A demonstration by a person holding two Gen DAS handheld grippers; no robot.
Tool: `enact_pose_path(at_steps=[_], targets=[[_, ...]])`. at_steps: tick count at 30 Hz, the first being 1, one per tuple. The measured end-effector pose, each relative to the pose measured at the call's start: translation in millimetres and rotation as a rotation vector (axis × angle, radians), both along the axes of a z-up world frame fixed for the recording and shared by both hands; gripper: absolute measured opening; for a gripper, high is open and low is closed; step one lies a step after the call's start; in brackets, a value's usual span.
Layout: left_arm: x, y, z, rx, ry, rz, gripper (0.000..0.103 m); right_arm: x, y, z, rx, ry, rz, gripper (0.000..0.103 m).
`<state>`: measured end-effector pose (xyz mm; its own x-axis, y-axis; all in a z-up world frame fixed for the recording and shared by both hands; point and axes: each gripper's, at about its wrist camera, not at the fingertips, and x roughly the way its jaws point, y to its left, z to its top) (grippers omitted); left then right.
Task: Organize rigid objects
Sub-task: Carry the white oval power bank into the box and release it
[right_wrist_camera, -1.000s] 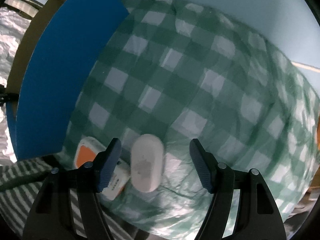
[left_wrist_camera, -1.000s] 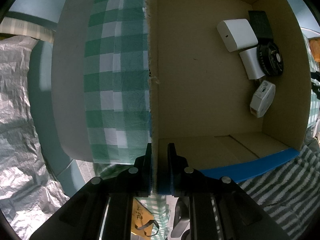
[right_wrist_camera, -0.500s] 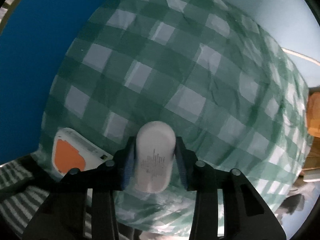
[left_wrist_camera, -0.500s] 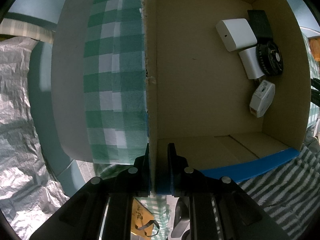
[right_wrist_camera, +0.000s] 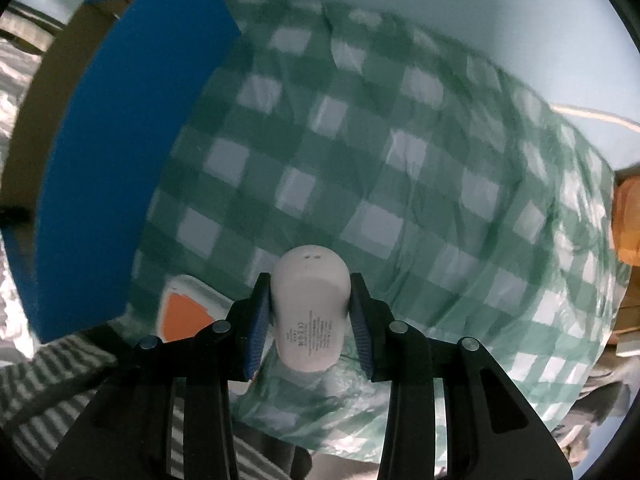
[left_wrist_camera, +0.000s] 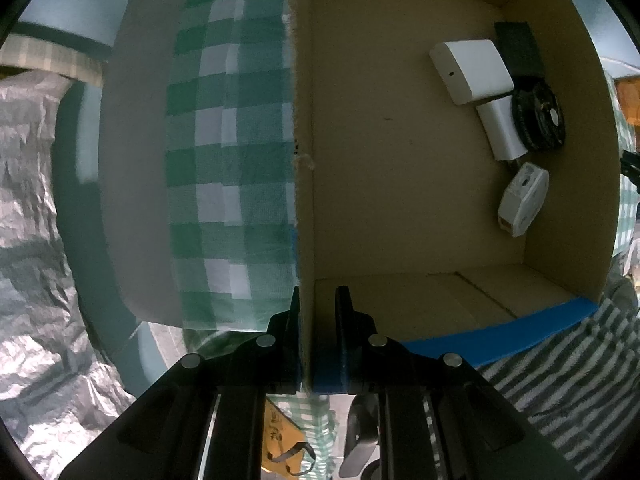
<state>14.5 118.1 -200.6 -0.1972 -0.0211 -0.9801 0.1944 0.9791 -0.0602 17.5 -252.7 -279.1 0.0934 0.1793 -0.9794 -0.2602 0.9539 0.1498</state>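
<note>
My left gripper (left_wrist_camera: 317, 304) is shut on the near wall of the cardboard box (left_wrist_camera: 306, 160) and holds it. Inside the box lie a white flat device (left_wrist_camera: 472, 70), a white block (left_wrist_camera: 502, 132), a black round disc (left_wrist_camera: 538, 116), a black pad (left_wrist_camera: 518, 48) and a small white gadget (left_wrist_camera: 522, 198). My right gripper (right_wrist_camera: 310, 300) is shut on a white rounded device (right_wrist_camera: 310, 304) with printed text, lifted above the checked cloth. A white and orange device (right_wrist_camera: 186, 308) lies on the cloth to its left.
Green checked cloth (right_wrist_camera: 380, 168) covers the surface. The box's blue outer wall (right_wrist_camera: 112, 152) stands left of my right gripper. Striped fabric (left_wrist_camera: 560, 380) lies near the box. Crinkled silver foil (left_wrist_camera: 32, 240) is at the left. An orange object (right_wrist_camera: 628, 220) sits at the right edge.
My right gripper closed on the white rounded device and lifted it off the cloth. The left gripper kept its hold on the box wall.
</note>
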Motion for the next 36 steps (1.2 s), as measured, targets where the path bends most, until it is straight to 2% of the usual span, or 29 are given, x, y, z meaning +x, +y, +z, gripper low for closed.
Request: enact_pose_path(at_steps=[9, 12, 18, 25, 36], targets=[[-1, 2, 3, 0.005, -0.007, -0.014, 0.013, 6, 12, 60, 0.057, -0.053, 0.061, 0.036], [0, 1, 3, 0.003, -0.007, -0.011, 0.013, 8, 32, 80, 0.068, -0.08, 0.108, 0.036], [1, -1, 6, 0.009, -0.009, -0.015, 0.013, 31, 86, 101, 0.093, -0.121, 0.215, 0.036], [-2, 1, 5, -0.011, -0.013, -0.021, 0.013, 43, 132, 108, 0.095, -0.137, 0.325, 0.036], [-3, 2, 5, -0.011, -0.017, -0.023, 0.013, 56, 182, 77, 0.053, -0.07, 0.421, 0.036]])
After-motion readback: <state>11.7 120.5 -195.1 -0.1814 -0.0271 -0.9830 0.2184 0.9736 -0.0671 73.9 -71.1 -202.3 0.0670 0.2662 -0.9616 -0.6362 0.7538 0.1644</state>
